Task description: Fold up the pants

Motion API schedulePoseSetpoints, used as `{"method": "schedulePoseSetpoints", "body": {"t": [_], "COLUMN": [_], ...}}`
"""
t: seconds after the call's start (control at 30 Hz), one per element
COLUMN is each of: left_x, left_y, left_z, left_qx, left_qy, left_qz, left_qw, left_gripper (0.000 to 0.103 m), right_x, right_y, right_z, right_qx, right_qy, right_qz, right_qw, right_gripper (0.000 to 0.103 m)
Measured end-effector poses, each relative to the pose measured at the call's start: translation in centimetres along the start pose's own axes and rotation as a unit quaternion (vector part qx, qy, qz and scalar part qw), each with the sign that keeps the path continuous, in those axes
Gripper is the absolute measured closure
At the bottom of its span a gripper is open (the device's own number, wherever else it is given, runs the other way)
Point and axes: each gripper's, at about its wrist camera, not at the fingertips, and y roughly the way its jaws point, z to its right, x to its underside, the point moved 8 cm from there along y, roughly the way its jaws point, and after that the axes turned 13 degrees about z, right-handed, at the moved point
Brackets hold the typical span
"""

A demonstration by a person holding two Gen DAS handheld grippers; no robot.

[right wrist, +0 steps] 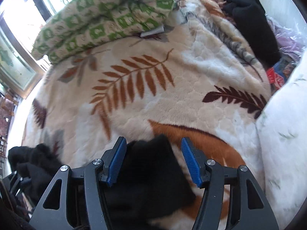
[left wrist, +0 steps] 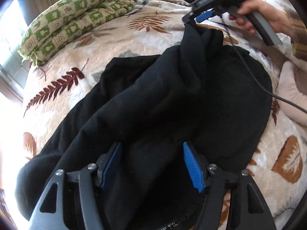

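1. Pants (left wrist: 153,99), black and bunched, lie on a leaf-print blanket (left wrist: 80,88) right under both tongs, with one part lifted toward the far tool.
2. Left gripper (left wrist: 152,164) tips steeply down over the middle of the pile. Its blue pads (left wrist: 191,168) stand apart with black cloth running between them, and neither pad looks pressed in, so I'd call it released.
3. Right gripper (right wrist: 153,161) also points steeply down at the bed. A corner of the pants (right wrist: 151,164) sits between its pads (right wrist: 191,164), against the left one with a clear gap to the right one, so it's let go too.
4. From the left wrist view, the right gripper (left wrist: 189,18) shows up far ahead and to the right, tip against the raised peak of fabric. A hand (left wrist: 262,19) wraps its grey handle, fingers curled underneath.
5. Ahead and left of both tongs there's a folded green-and-cream quilt (left wrist: 76,17). More dark clothing (right wrist: 249,19) lies ahead and right of the right gripper.
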Motion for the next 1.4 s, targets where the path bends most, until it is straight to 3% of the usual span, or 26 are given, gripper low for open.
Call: {"method": "schedulePoseSetpoints", "body": {"t": [0.03, 0.07, 0.1, 0.2, 0.3, 0.47, 0.53, 0.6, 0.67, 0.77, 0.83, 0.87, 0.93, 1.03, 1.1, 1.17, 1.2, 1.27, 1.3, 1.33, 1.37, 1.4], "left_x": [0.0, -0.1, -0.1, -0.7, -1.2, -1.9, -2.0, -1.3, 0.1, 2.9, 3.8, 3.7, 3.2, 2.9, 2.8, 3.2, 3.4, 4.2, 4.5, 4.9, 5.3, 5.7], "left_y": [-0.1, -0.2, -0.4, -0.8, -2.4, -5.8, -6.7, -7.3, -6.8, -5.6, -5.3, -5.5, -6.2, -7.2, -8.2, -8.8, -9.1, -9.8, -10.2, -10.5, -10.8, -11.0], "left_z": [0.1, 0.0, 0.0, -0.8, -1.9, -2.2, -2.0, -1.3, -0.4, 1.3, 1.8, 1.9, 1.8, 1.4, 0.9, 0.1, -0.3, -1.0, -1.6, -2.2, -3.0, -3.6], "left_qx": [-0.001, 0.003, 0.008, 0.015, 0.045, 0.089, 0.110, 0.133, 0.147, 0.142, 0.136, 0.137, 0.140, 0.136, 0.132, 0.123, 0.119, 0.111, 0.106, 0.103, 0.097, 0.087], "left_qy": [0.003, 0.002, -0.001, -0.032, -0.084, -0.125, -0.134, -0.128, -0.112, -0.082, -0.075, -0.080, -0.098, -0.114, -0.122, -0.131, -0.133, -0.143, -0.152, -0.164, -0.178, -0.189], "left_qz": [0.002, 0.004, 0.007, 0.013, 0.039, 0.074, 0.080, 0.072, 0.045, -0.003, -0.009, -0.005, 0.003, 0.012, 0.017, 0.020, 0.020, 0.017, 0.018, 0.021, 0.023, 0.024], "left_qw": [1.0000, 1.0000, 0.9999, 0.9993, 0.9947, 0.9854, 0.9816, 0.9801, 0.9818, 0.9864, 0.9878, 0.9874, 0.9852, 0.9841, 0.9835, 0.9836, 0.9837, 0.9834, 0.9825, 0.9810, 0.9789, 0.9778], "left_gripper": [0.040, 0.049, 0.062, 0.074, 0.077, 0.077, 0.077, 0.076, 0.076, 0.074, 0.071, 0.069, 0.067, 0.058, 0.045, 0.031, 0.028, 0.028, 0.028, 0.028, 0.028, 0.028], "right_x": [0.3, 0.7, 0.8, 0.4, -0.9, -2.8, -2.4, 0.2, 3.3, 12.7, 16.4, 17.6, 18.0, 16.6, 16.0, 15.3, 15.1, 15.1, 15.2, 15.2, 15.4, 15.6], "right_y": [0.6, 0.9, 0.7, -1.5, -4.8, -12.5, -14.8, -16.9, -16.9, -15.0, -14.6, -14.8, -15.2, -15.5, -15.3, -15.0, -14.7, -13.6, -12.9, -12.3, -11.7, -11.3], "right_z": [-0.1, -0.5, -0.9, -2.2, -2.3, -2.9, -3.5, -3.7, -3.7, -2.1, -1.3, -0.9, -0.4, -0.4, -0.8, -1.3, -1.3, -1.1, -0.9, -0.8, -0.8, -1.0], "right_qx": [-0.001, -0.006, -0.006, -0.009, -0.026, -0.078, -0.093, -0.102, -0.100, -0.068, -0.046, -0.043, -0.047, -0.052, -0.063, -0.076, -0.079, -0.074, -0.064, -0.053, -0.036, -0.018], "right_qy": [-0.008, -0.016, -0.025, -0.056, -0.044, -0.044, -0.052, -0.080, -0.101, -0.123, -0.125, -0.115, -0.077, -0.044, -0.021, 0.028, 0.047, 0.080, 0.088, 0.089, 0.078, 0.061], "right_qz": [-0.008, -0.019, -0.016, 0.022, 0.063, 0.135, 0.148, 0.138, 0.100, -0.058, -0.111, -0.118, -0.116, -0.092, -0.082, -0.061, -0.054, -0.048, -0.051, -0.053, -0.056, -0.058], "right_qw": [1.000, 1.000, 1.000, 0.998, 0.997, 0.987, 0.983, 0.982, 0.985, 0.988, 0.985, 0.985, 0.989, 0.993, 0.994, 0.995, 0.994, 0.993, 0.993, 0.993, 0.995, 0.996], "right_gripper": [0.076, 0.088, 0.090, 0.092, 0.092, 0.092, 0.092, 0.092, 0.091, 0.089, 0.088, 0.088, 0.072, 0.066, 0.062, 0.049, 0.037, 0.034, 0.040, 0.067, 0.084, 0.089]}}
